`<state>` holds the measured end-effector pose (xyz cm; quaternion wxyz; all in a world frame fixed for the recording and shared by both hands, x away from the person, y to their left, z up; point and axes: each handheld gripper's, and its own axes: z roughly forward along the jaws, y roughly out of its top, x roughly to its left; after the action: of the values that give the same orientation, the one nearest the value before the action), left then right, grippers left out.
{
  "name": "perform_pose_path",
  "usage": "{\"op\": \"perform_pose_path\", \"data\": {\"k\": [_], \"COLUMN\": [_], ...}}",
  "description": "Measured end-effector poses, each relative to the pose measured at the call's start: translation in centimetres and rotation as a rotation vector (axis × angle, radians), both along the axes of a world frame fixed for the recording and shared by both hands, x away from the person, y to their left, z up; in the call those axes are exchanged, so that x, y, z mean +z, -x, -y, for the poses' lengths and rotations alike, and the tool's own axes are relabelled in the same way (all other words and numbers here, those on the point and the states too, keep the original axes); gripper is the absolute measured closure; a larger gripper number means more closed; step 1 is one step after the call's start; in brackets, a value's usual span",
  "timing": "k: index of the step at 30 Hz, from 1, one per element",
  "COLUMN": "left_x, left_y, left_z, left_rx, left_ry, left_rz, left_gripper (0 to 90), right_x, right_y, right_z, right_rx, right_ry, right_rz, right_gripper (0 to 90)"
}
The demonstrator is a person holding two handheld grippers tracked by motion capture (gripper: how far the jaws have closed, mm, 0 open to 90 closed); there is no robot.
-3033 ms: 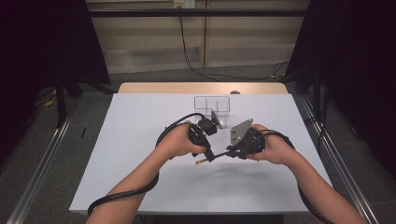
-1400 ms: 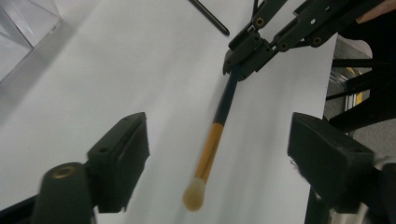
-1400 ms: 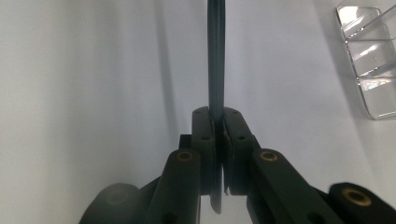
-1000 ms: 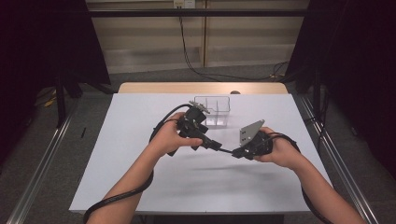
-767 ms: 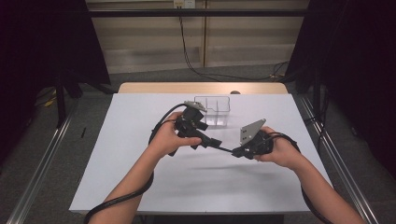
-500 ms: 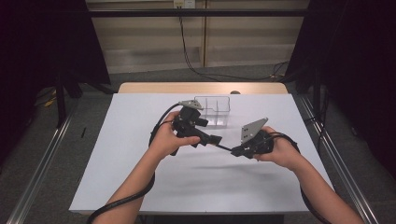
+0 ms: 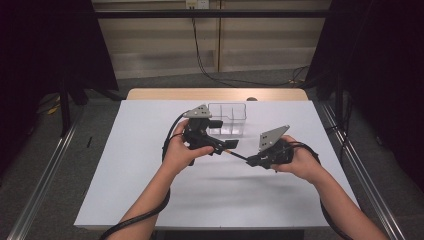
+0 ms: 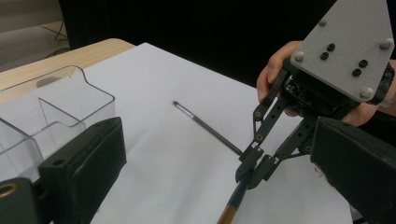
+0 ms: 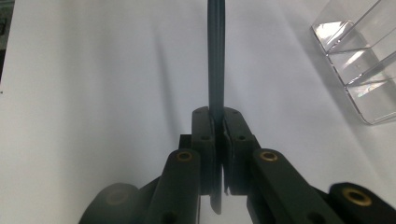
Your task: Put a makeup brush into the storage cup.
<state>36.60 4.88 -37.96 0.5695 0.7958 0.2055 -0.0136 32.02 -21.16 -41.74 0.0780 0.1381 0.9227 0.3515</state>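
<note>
My right gripper (image 7: 254, 160) (image 9: 217, 114) is shut on a thin dark stick (image 9: 216, 51), perhaps a brush, and holds it above the white table. The stick (image 7: 240, 154) runs from those jaws to my left gripper (image 7: 226, 146). In the left gripper view its brown end (image 8: 232, 207) comes in low between the left gripper's (image 8: 217, 140) two wide-apart pads, which touch nothing. The right gripper (image 8: 252, 170) faces that camera. A thin dark streak (image 8: 205, 127) lies on the table behind it; I cannot tell if it is a shadow or a rod.
A clear plastic box with compartments (image 7: 227, 117) (image 8: 56, 107) (image 9: 359, 60) stands at the back middle of the white table top (image 7: 150, 200), just behind my left gripper. A wooden strip (image 7: 215, 94) edges the far side. Cables trail off both grippers toward the person.
Since three seconds ago the two grippers have drawn apart, the left one going back toward the clear box. Over the last second hardly anything has moved.
</note>
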Motion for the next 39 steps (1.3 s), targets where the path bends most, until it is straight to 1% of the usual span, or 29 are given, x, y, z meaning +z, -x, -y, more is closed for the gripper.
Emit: {"op": "perform_pose_path", "data": {"k": [1,2,4,5,8,12,15,16,19,21,29,32,33,36,38,39], "left_x": [-0.08,-0.19,-0.36,-0.44,-0.59,-0.66,-0.68,-0.69,-0.74,-0.77,-0.87,-0.89,-0.88,-0.85,-0.83,-0.83], "left_y": [0.00,0.01,0.02,0.01,0.03,0.05,0.04,0.04,0.09,0.10,-0.04,-0.04,-0.03,-0.02,-0.03,-0.04], "left_z": [-0.07,-0.11,-0.13,-0.12,-0.11,-0.19,-0.25,-0.27,-0.25,-0.23,-0.29,-0.32,-0.32,-0.34,-0.35,-0.35], "left_rx": [0.002,0.002,0.004,0.006,0.007,0.008,0.010,0.010,0.011,0.011,0.022,0.026,0.023,0.021,0.019,0.017], "left_ry": [0.006,0.022,0.036,0.044,0.049,0.068,0.071,0.067,0.066,0.065,0.096,0.097,0.098,0.100,0.107,0.107], "left_rz": [0.001,-0.004,-0.009,-0.013,-0.010,-0.012,-0.016,-0.012,-0.011,-0.009,-0.015,-0.013,-0.015,-0.016,-0.020,-0.018], "left_gripper": [3.6,3.9,4.1,4.0,4.0,4.0,4.0,4.0,4.0,4.0,4.1,4.3,4.5,5.3,6.1,7.9], "right_x": [0.00,0.00,-0.01,-0.01,-0.02,0.12,0.22,0.23,0.21,0.17,0.46,0.53,0.56,0.61,0.63,0.63], "right_y": [-0.01,0.01,0.04,0.08,0.14,0.13,0.14,0.14,0.17,0.21,0.41,0.35,0.35,0.34,0.37,0.37], "right_z": [0.03,0.05,0.09,0.08,-0.04,-0.02,0.02,0.02,0.02,0.02,-0.17,-0.13,-0.13,-0.17,-0.21,-0.25], "right_rx": [-0.002,-0.008,-0.014,-0.015,-0.024,-0.040,-0.050,-0.055,-0.068,-0.082,-0.131,-0.153,-0.162,-0.174,-0.189,-0.192], "right_ry": [-0.003,-0.010,-0.038,-0.045,-0.056,-0.089,-0.105,-0.110,-0.134,-0.155,-0.249,-0.289,-0.296,-0.323,-0.332,-0.338], "right_rz": [0.003,0.004,-0.004,-0.003,0.000,0.000,0.001,0.006,0.000,-0.002,-0.003,-0.008,-0.001,-0.004,-0.003,-0.003], "right_gripper": [85.4,85.4,85.4,85.4,85.4,85.4,85.4,85.4,85.4,85.3,85.4,85.4,85.4,85.3,85.3,85.3]}}
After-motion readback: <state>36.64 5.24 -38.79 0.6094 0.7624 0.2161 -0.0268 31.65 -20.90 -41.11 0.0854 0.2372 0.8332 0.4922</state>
